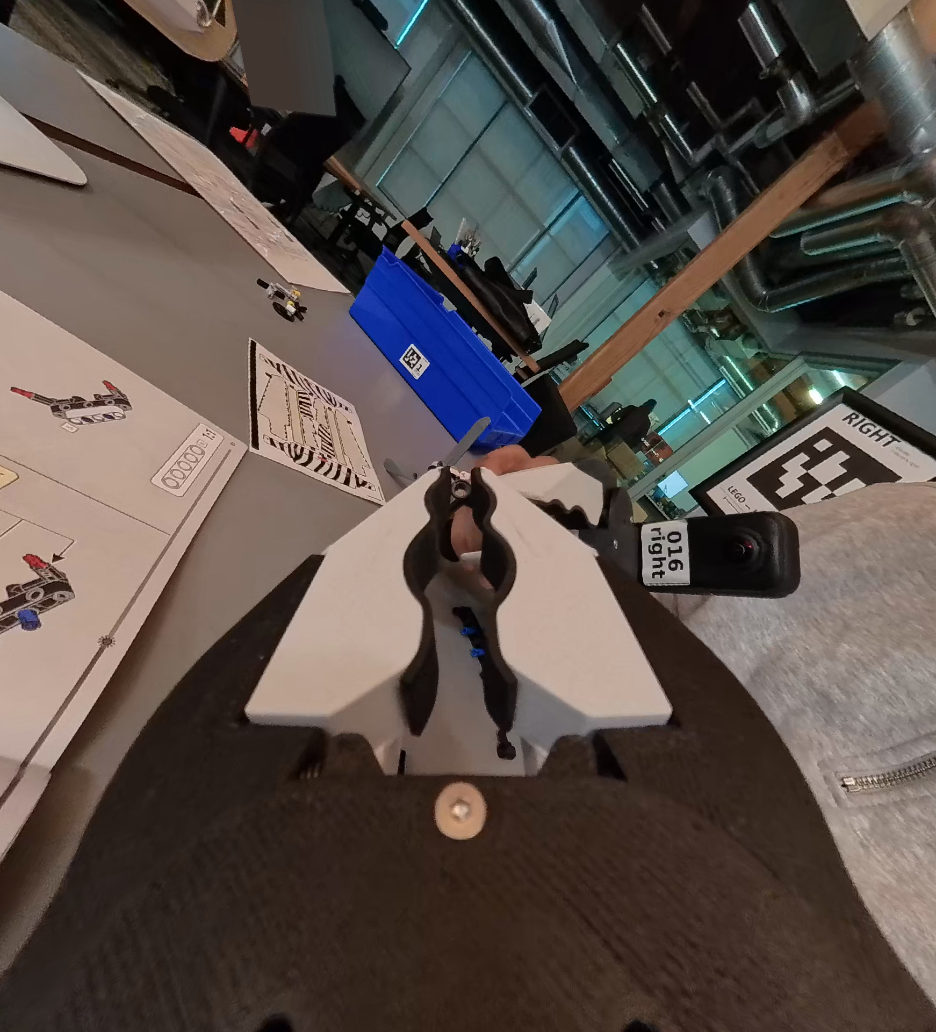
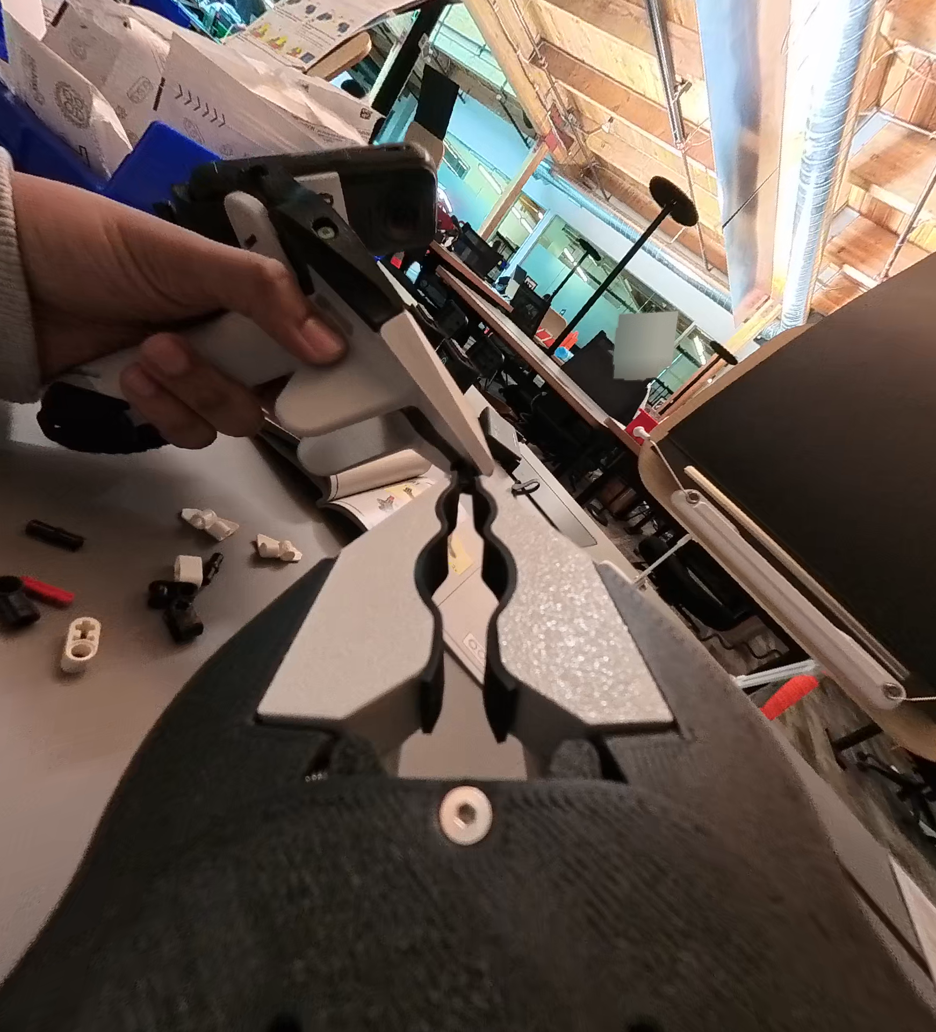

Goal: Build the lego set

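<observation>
My left gripper [image 1: 460,487] is shut on a small black lego piece [image 1: 460,490] with a round hole, held above the table. A thin grey lego bar [image 1: 468,438] sticks out past the tips. My right gripper [image 2: 467,485] meets it tip to tip, its jaws nearly closed. What it pinches is hidden by the left gripper's white finger [image 2: 443,380]. The right gripper also shows in the left wrist view [image 1: 544,491]. A black beam with blue pins [image 1: 474,642] shows through the gap between the left fingers.
The open instruction booklet [image 1: 64,502], a striped sticker sheet [image 1: 309,419], a small built assembly [image 1: 287,299] and a blue bin [image 1: 443,357] are on the grey table. Loose parts lie at left: a black pin [image 2: 55,535], white pieces [image 2: 209,522], a black-and-red connector [image 2: 8,597] and a white beam [image 2: 80,636]. Both grippers' tips are close together, under 4 cm apart. The black-and-red connector [image 2: 8,597] is about equally far from each gripper, around 15 centimeters.
</observation>
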Demonstrator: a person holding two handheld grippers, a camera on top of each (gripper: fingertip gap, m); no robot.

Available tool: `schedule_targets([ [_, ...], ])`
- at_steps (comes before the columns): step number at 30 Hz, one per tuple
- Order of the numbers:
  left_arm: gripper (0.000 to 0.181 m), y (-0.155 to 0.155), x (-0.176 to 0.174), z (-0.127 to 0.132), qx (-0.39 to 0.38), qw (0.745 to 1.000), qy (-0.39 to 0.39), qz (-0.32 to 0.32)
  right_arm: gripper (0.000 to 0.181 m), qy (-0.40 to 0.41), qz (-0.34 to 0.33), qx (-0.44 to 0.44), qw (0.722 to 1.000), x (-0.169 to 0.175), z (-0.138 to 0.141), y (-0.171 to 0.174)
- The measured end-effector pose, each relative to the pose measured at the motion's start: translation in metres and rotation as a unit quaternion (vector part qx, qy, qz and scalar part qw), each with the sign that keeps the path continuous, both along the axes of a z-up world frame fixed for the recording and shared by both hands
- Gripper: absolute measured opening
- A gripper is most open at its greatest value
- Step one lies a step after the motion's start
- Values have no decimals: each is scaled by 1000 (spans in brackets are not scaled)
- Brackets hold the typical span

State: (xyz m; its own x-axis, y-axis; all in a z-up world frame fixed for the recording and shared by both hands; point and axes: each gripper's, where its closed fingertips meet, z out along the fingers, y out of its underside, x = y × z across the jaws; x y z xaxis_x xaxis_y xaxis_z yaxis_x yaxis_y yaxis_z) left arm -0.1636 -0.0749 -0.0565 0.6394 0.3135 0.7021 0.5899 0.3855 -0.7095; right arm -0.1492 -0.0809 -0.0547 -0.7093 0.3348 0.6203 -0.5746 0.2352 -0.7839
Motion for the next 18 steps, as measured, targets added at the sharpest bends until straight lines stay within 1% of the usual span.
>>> schedule_targets([
  [11, 6, 3, 0, -5, -4, 1000, -13, -8, 7, 46, -9, 23, 999, 4, -3, -3],
  [18, 6, 4, 0, -6, -6, 1000, -17, -10, 6, 47, -12, 26, 998, 3, -5, -3],
])
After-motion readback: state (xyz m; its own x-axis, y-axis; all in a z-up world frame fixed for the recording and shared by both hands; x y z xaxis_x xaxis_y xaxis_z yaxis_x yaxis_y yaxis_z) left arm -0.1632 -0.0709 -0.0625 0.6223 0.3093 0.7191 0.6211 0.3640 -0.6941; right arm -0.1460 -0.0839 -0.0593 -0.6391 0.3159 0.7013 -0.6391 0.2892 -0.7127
